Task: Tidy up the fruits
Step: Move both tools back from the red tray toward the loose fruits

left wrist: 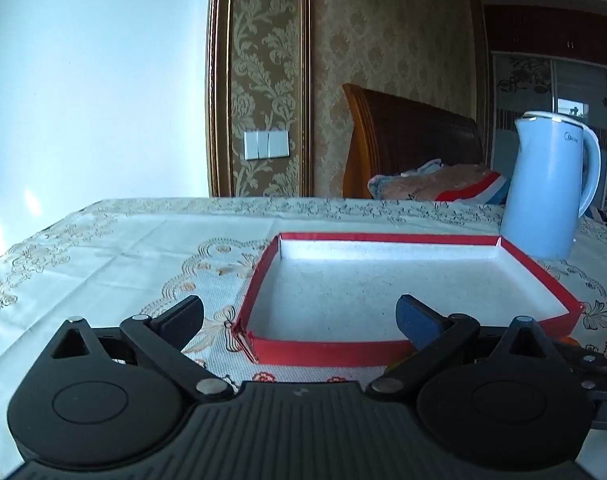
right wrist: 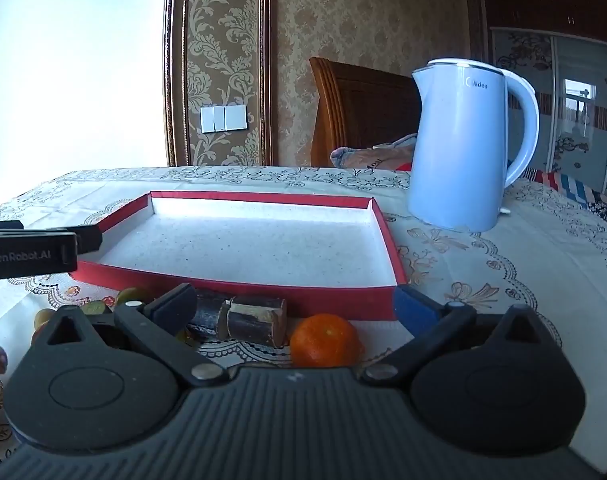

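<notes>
Since the left gripper (left wrist: pixel 299 316) hangs with jaws apart at the empty red tray (right wrist: pixel 239 280), I'd drop the right gripper (right wrist: pixel 295 304), also wide open, straight onto the orange (right wrist: pixel 324 339) sitting just outside the tray's near wall, beside the cane pieces (right wrist: pixel 247 318).

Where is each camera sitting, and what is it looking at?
Left wrist: sits on the left gripper, open, looking across the red tray toward the kettle.
Right wrist: sits on the right gripper, open, looking over the orange and sugarcane pieces.
Shared: tray, kettle, tablecloth.
</notes>
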`<state>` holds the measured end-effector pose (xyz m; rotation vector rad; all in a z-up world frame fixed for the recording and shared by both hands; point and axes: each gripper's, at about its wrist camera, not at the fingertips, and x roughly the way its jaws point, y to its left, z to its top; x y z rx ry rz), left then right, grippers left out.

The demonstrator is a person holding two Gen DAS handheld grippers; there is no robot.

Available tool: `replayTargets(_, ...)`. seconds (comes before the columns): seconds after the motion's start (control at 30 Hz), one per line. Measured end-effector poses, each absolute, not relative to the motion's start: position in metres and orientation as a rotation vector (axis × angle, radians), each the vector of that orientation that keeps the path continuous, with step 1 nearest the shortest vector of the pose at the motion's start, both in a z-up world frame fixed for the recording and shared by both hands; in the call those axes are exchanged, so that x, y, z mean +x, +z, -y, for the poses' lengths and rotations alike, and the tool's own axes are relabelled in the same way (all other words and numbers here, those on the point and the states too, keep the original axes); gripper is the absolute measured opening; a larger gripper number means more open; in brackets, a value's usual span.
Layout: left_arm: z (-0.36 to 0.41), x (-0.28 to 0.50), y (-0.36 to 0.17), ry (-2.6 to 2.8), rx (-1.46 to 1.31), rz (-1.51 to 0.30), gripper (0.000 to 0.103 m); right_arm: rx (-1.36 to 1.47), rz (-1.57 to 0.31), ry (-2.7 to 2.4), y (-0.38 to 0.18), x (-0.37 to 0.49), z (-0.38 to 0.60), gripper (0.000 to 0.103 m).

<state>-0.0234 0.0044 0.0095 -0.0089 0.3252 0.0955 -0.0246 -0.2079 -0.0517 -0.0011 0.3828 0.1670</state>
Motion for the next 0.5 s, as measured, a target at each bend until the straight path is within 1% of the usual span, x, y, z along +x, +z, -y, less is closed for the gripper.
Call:
replayTargets(0.1,-0.005,-0.028,0.012,0.100,-0.021,-0.290,0.103,-0.009,-0.398,0.235,-0.053,-0.024,0.205,0.103)
replayTargets(0.3,0.000,-0.017,0.010,0.045,0.032,-0.413,0.103,0.024,-0.436,0.183,-0.055,-0.021,0.209,0.103)
replayTargets(0.5,0.007,-0.022,0.006,0.041,0.087,-0.402,0.103,0.022,-0.494,0.173,-0.058,-0.012,0.212,0.103)
